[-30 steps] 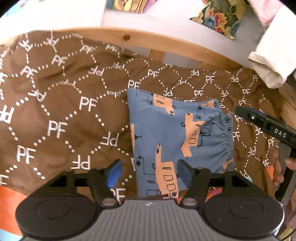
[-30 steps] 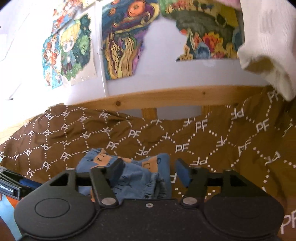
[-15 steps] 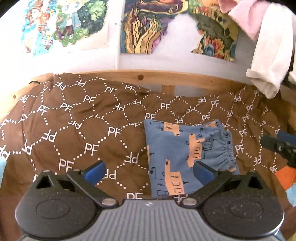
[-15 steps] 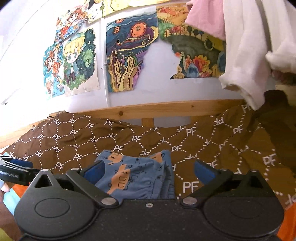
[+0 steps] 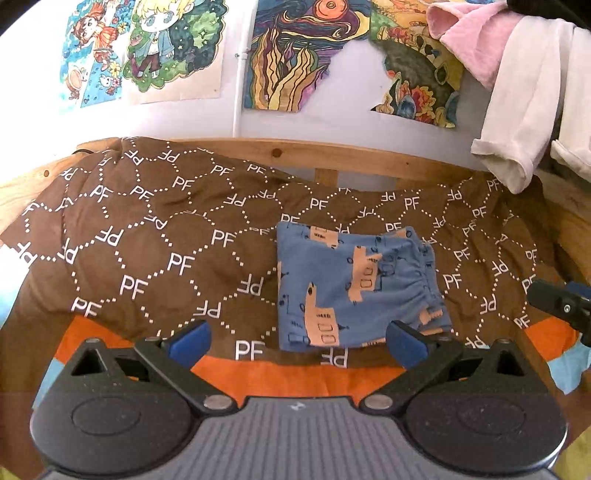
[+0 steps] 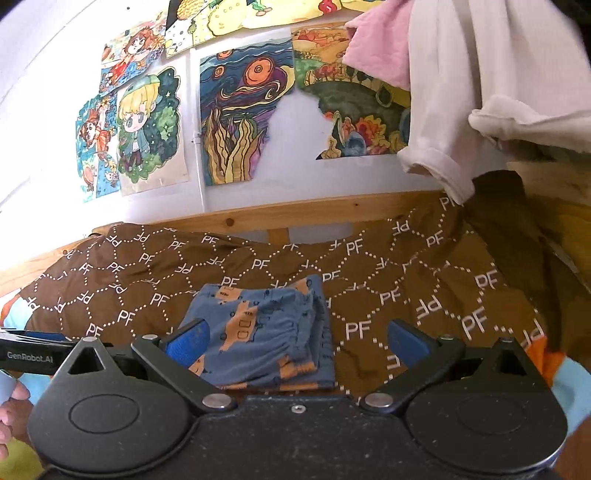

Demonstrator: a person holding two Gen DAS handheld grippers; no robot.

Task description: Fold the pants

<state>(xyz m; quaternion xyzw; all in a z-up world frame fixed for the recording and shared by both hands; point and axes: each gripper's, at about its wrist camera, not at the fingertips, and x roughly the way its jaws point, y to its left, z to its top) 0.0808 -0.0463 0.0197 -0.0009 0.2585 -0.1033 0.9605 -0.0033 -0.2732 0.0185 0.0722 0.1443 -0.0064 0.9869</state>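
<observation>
One folded pants (image 5: 354,291) — two grippers apart

One folded blue pair of pants with orange print (image 5: 354,291) seen, lying on one brown quilted cover with white "PF" lettering (image 5: 166,236). One wooden bed rail (image 5: 332,155) counted behind cover. Two black grippers with blue pads counted: left gripper (image 5: 297,338), right gripper (image 6: 295,341), each with two fingers, spread wide, nothing gripped. Five coloured drawings counted on white wall (image 6: 147,125). Hanging garments: one pink (image 5: 469,33), one off-white with rolled cuff (image 5: 517,122).
</observation>
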